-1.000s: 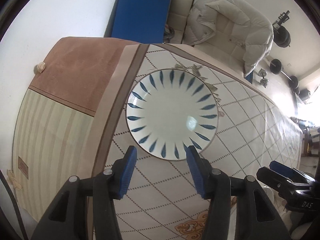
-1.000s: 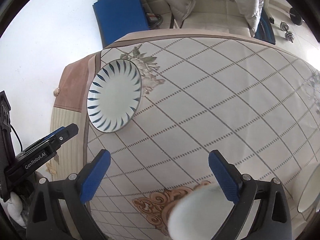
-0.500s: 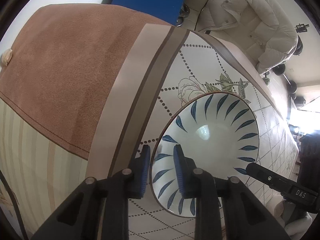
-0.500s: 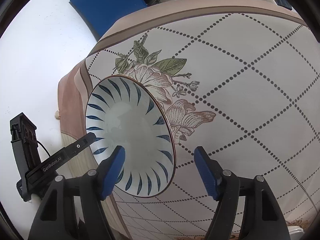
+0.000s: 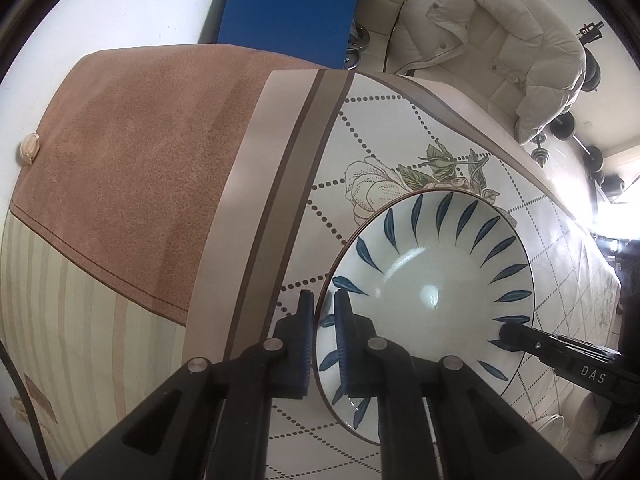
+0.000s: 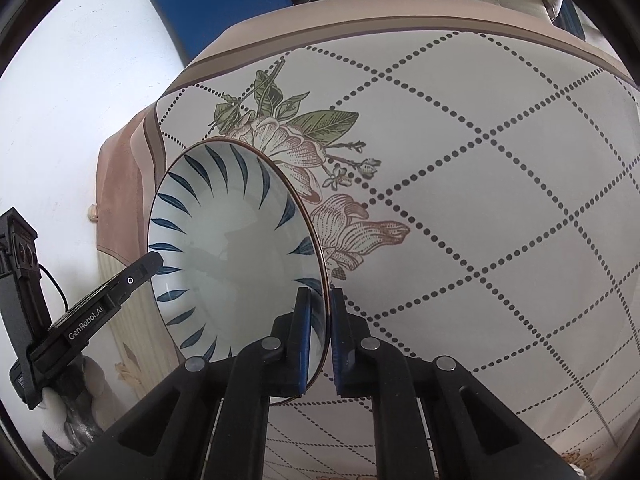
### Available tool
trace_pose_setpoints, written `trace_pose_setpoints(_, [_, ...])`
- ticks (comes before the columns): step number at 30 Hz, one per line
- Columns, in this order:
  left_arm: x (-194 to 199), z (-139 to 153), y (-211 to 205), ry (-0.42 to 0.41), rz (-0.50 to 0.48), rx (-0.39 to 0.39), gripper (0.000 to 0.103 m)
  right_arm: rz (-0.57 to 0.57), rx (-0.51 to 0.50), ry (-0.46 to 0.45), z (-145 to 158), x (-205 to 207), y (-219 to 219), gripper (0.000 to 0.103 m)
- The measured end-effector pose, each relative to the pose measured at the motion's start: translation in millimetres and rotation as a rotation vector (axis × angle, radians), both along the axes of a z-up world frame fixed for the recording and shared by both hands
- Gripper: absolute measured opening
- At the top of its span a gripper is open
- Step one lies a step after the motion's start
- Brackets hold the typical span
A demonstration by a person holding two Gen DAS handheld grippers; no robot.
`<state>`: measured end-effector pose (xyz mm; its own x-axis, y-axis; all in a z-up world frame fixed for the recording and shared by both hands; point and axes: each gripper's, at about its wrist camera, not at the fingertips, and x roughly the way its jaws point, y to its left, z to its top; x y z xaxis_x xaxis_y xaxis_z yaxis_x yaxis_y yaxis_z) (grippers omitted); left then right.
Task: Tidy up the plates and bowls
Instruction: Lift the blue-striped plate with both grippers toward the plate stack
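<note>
A white deep plate with blue leaf strokes around its rim lies on the patterned tablecloth, near the table's corner. My left gripper is shut on the plate's near-left rim, one blue pad inside and one outside. My right gripper is shut on the opposite rim of the same plate. Each gripper shows in the other's view: the right one's tip rests at the plate's right edge, and the left one's tip at its left edge.
The tablecloth's brown border hangs over the table edge beside the plate. Beyond the table stand a blue mat, a sofa with a white puffy jacket and dumbbells. The chequered cloth stretches right of the plate.
Both grippers came down onto the plate from apart and above it. Their jaws went from wide to closed on opposite sides of its rim.
</note>
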<state>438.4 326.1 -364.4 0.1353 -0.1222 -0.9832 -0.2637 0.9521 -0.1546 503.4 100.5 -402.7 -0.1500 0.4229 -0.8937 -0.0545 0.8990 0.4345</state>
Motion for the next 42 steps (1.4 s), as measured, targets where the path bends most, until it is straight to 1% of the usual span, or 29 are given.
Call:
trace_pose_setpoints(4, [-6,6,-10,-0.013,-0.005,-0.001,0.008,0.015,0.0,-0.014,6,-12,-7,0.01])
trace_pose_setpoints(9, [-18,16,-25,-0.025,-0.025,-0.003,0.008,0.003,0.006,-0.031,15,-25,-19,0.01])
trace_pose_setpoints(13, [-28,30,-40,-0.044,-0.044,-0.005,0.008,-0.015,0.029,-0.042,26,-37,-37,0.01])
trace_pose_setpoints(17, [-42,46,-59,-0.065,-0.074,-0.013,0.008,-0.048,0.066,-0.048,37,-51,-68,0.009])
trace_pose_setpoints(18, [-45,50,-65,-0.077,-0.089,-0.057,0.002,-0.051,0.072,-0.052,41,-56,-76,0.009])
trace_pose_setpoints(19, [-46,54,-76,-0.077,-0.1,-0.11,0.002,-0.054,0.083,-0.056,45,-61,-83,0.008])
trace_pose_setpoints(20, [-49,61,-88,-0.085,-0.116,-0.113,0.002,-0.066,0.129,-0.046,47,-65,-87,0.009])
trace_pose_setpoints(21, [-51,67,-103,-0.093,-0.147,-0.093,0.002,-0.07,0.153,-0.038,49,-71,-87,0.013])
trace_pose_setpoints(22, [-52,71,-117,-0.092,-0.178,-0.09,0.002,-0.037,0.076,-0.065,54,-78,-86,0.011])
trace_pose_setpoints(23, [-56,74,-125,-0.096,-0.189,-0.087,0.002,-0.011,-0.002,-0.093,55,-84,-84,0.008])
trace_pose_setpoints(24, [-58,76,-131,-0.112,-0.205,-0.065,0.002,-0.036,-0.023,-0.076,49,-87,-89,0.007])
trace_pose_setpoints(25, [-61,76,-133,-0.113,-0.208,-0.039,0.002,-0.049,-0.014,-0.065,43,-89,-95,0.007])
trace_pose_setpoints(27, [-65,66,-124,-0.081,-0.181,-0.057,0.003,-0.084,-0.004,-0.034,28,-95,-105,0.006])
trace_pose_setpoints(29, [-66,53,-108,-0.054,-0.133,-0.081,0.005,-0.105,0.02,-0.011,20,-100,-116,0.006])
trace_pose_setpoints(30, [-66,43,-99,-0.032,-0.107,-0.099,0.007,-0.099,0.018,-0.006,18,-101,-117,0.006])
trace_pose_setpoints(31, [-66,32,-87,0.001,-0.063,-0.111,0.013,-0.097,0.02,0.0,16,-102,-118,0.006])
trace_pose_setpoints(32, [-65,20,-75,0.03,-0.02,-0.145,0.016,-0.097,0.022,0.009,15,-102,-119,0.006])
trace_pose_setpoints(33, [-64,10,-65,0.052,0.015,-0.17,0.016,-0.093,0.023,0.015,13,-102,-120,0.006])
trace_pose_setpoints(34, [-64,2,-59,0.07,0.033,-0.177,0.016,-0.084,0.022,0.015,13,-102,-120,0.006])
trace_pose_setpoints(35, [-62,-6,-57,0.087,0.035,-0.197,0.016,-0.081,0.023,0.013,11,-102,-120,0.006])
trace_pose_setpoints(37, [-59,-17,-58,0.117,0.02,-0.189,0.016,-0.083,0.026,0.029,8,-100,-120,0.006])
trace_pose_setpoints(40, [-54,-26,-65,0.139,-0.007,-0.187,0.016,-0.079,0.019,0.034,5,-99,-120,0.006])
trace_pose_setpoints(42, [-53,-26,-66,0.138,-0.004,-0.21,0.016,-0.081,0.014,0.038,4,-98,-121,0.006])
